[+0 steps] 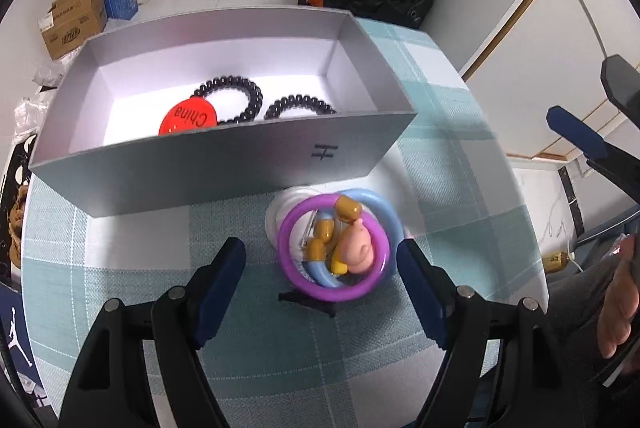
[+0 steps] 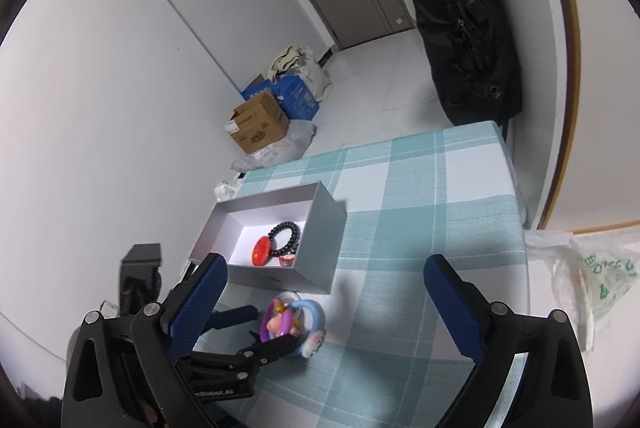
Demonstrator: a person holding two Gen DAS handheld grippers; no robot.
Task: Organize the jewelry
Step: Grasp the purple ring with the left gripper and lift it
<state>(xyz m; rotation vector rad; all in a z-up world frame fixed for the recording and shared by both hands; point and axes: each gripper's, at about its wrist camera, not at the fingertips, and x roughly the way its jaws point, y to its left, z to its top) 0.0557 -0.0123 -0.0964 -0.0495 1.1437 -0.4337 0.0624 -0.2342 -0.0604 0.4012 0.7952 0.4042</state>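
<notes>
A grey open box [image 1: 224,163] sits on the checked tablecloth [image 1: 120,268]. Inside lie black bead bracelets [image 1: 240,95] and a red round piece [image 1: 188,115] marked "China". In front of the box is a pile: a purple ring [image 1: 289,260], a blue ring [image 1: 384,211], a clear ring, amber beads [image 1: 347,207], a pink figure [image 1: 358,248]. My left gripper [image 1: 320,268] is open, its fingers either side of the pile. My right gripper [image 2: 326,292] is open and empty, held high above the table. The box [image 2: 280,276] and pile [image 2: 292,320] show below it.
A black clip-like piece [image 1: 308,302] lies just in front of the pile. Cardboard and blue boxes [image 2: 272,115] stand on the floor beyond the table. A black bag [image 2: 464,27] hangs at the table's far end. A plastic bag [image 2: 592,276] lies off the right edge.
</notes>
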